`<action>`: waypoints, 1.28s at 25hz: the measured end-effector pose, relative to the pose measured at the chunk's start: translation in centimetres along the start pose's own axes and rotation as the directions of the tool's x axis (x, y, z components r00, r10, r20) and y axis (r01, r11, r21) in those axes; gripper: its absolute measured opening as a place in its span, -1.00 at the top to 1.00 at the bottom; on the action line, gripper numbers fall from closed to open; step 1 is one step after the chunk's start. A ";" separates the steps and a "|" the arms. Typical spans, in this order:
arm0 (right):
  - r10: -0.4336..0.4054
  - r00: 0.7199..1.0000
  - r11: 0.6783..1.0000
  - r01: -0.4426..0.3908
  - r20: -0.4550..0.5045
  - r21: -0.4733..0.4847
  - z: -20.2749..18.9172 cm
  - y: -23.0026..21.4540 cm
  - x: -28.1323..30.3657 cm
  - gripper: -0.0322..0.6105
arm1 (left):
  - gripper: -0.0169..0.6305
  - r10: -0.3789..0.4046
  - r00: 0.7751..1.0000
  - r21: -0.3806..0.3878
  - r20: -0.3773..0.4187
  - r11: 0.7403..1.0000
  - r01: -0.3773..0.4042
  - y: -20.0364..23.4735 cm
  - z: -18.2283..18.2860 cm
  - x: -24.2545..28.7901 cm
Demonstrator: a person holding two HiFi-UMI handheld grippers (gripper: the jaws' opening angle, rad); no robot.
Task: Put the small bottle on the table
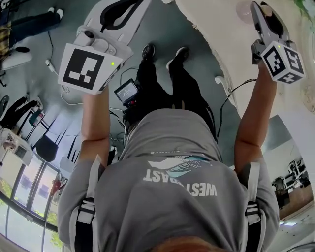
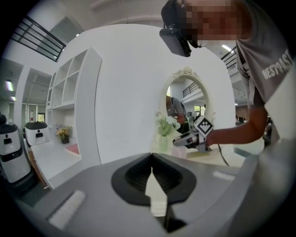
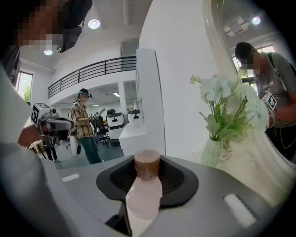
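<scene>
1. Grey plastic left gripper [image 1: 120, 15] at the left: jaws pressed together, nothing between them, no part in the carry.
2. Matching grey right gripper [image 3: 147, 159] at the right: clamped on the small pale-pink plastic bottle with a brown cap [image 3: 144, 194], cap uppermost.
3. Further right, cream marbled table [image 1: 231, 54] with a pale ribbed vase of white flowers [image 3: 212, 152]; bottle close by, base seemingly not yet down.
4. Step in hand, by judgement: bringing the bottle to the table. Next: lower onto a bare patch, base flat, clear of the vase, then part the jaws.
5. Writing: "WEST" legible on the grey T-shirt [image 1: 179, 182], remainder unclear; none legible on the bottle.
</scene>
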State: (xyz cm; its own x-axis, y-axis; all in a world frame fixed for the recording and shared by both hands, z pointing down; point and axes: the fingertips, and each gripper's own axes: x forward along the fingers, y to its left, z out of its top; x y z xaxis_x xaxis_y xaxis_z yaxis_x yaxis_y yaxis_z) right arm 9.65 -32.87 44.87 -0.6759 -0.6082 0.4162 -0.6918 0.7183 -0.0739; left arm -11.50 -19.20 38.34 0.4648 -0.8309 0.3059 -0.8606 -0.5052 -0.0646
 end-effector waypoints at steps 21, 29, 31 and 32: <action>0.030 0.995 0.999 -0.026 -0.097 0.041 -10.7 1.2 13.0 0.48 | 0.94 -0.019 0.999 -0.090 -0.043 0.996 0.015 3.9 -11.5 2.0; 0.001 0.994 0.999 0.005 -0.110 0.054 -12.2 -0.5 14.4 0.48 | 0.94 -0.041 0.998 -0.098 -0.054 0.995 0.035 3.9 -12.6 3.6; -0.006 0.993 0.998 0.013 -0.115 0.057 -12.5 -0.7 14.4 0.48 | 0.94 -0.046 0.997 -0.096 -0.054 0.995 0.040 3.7 -12.7 3.8; -0.008 0.993 0.998 0.015 -0.116 0.056 -12.6 -0.7 14.4 0.48 | 0.94 -0.048 0.997 -0.096 -0.054 0.995 0.042 3.7 -12.7 3.9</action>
State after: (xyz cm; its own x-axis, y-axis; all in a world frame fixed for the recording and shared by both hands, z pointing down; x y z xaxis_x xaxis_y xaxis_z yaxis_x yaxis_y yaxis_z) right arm 3.61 -37.90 62.31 -0.6359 -0.5707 0.5195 -0.7151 0.6889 -0.1185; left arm -15.49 -21.33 51.31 0.4934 -0.7923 0.3590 -0.8561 -0.5153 0.0395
